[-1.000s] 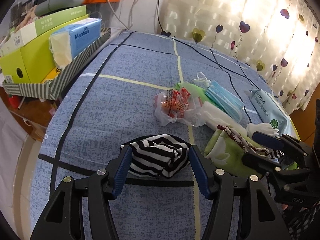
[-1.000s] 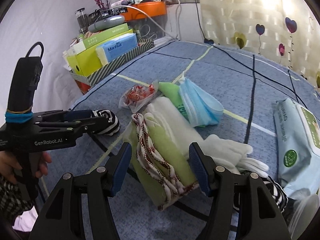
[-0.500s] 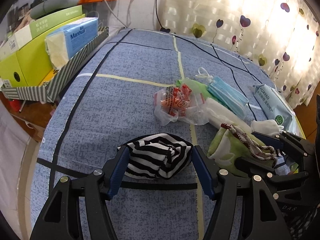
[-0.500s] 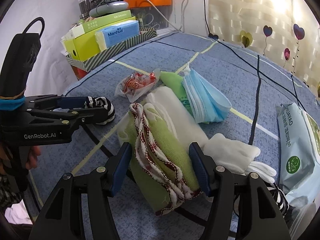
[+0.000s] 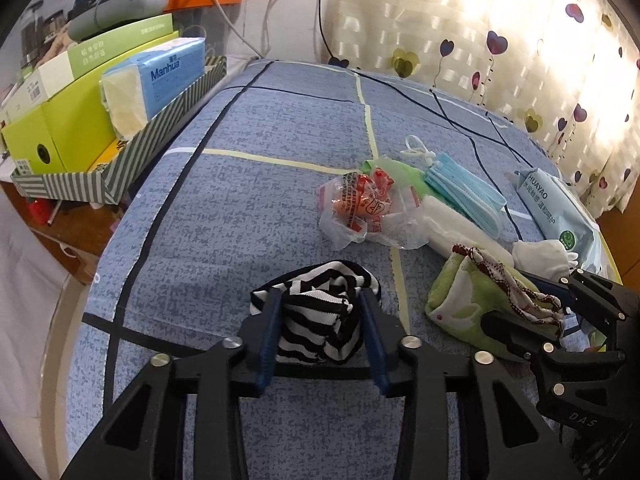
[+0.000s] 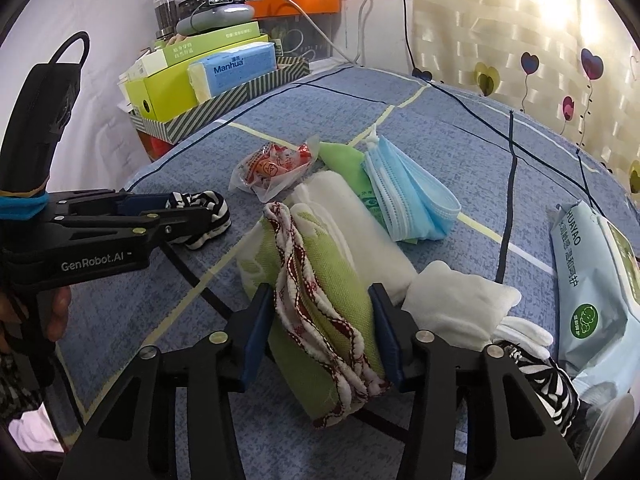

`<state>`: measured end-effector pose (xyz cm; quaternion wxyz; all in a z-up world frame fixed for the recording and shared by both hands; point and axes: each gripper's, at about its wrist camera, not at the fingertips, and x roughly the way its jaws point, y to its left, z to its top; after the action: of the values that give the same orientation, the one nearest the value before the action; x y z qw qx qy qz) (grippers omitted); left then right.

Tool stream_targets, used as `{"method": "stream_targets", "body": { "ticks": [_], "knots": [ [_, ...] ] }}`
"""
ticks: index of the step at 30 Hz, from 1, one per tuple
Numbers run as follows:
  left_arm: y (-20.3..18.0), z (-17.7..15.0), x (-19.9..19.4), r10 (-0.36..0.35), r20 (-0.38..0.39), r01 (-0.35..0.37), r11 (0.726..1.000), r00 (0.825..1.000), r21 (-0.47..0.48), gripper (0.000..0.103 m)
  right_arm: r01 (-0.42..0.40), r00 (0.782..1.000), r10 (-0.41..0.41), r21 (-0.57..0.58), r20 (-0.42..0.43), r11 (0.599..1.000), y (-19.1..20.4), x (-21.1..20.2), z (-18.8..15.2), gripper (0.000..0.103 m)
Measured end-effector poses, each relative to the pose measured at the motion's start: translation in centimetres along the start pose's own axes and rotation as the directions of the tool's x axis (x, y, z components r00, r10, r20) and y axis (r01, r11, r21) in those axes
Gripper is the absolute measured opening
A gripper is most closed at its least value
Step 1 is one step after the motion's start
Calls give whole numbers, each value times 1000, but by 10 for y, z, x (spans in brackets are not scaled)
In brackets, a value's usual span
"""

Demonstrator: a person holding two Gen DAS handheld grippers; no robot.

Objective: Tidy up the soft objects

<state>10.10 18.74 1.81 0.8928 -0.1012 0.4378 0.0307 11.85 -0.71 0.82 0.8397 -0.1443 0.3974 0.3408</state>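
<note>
Layout, left-wrist view: striped sock [image 5: 320,320] is lying nearest on bedspread [image 5: 260,184], sitting btwn left gripper [image 5: 320,332] fingers. Folded towel [image 5: 472,304] is lying to its right, w/ right gripper [image 6: 322,336] straddling it. Snack bag [image 5: 356,208] is resting behind sock; rolled cloth [image 5: 460,228] and face masks [image 5: 464,192] are lying right of bag. Gloves [image 5: 544,252] are sitting behind towel, wipes pack [image 5: 556,216] beyond them. Tray [image 5: 132,160] w/ tissue pack [image 5: 160,80] is standing far left, off bed edge.
</note>
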Motion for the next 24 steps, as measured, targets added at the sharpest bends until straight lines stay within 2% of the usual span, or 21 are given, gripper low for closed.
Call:
{"method": "stream_targets", "body": {
  "ticks": [7, 15, 24],
  "knots": [
    [1, -2, -2, -6, 9, 6, 1000, 1000, 0, 18, 21, 1000, -21, -10, 13, 1000, 4, -3, 0, 36],
    [-2, -4, -7, -4, 19, 4, 1000, 1000, 8, 16, 28, 999, -28, -3, 27, 1000, 5, -7, -1, 29],
    [-12, -5, -20, -17, 38, 16, 1000, 999, 25, 16, 29, 998, -30, 17, 51, 999, 4, -15, -1, 26]
  ]
}}
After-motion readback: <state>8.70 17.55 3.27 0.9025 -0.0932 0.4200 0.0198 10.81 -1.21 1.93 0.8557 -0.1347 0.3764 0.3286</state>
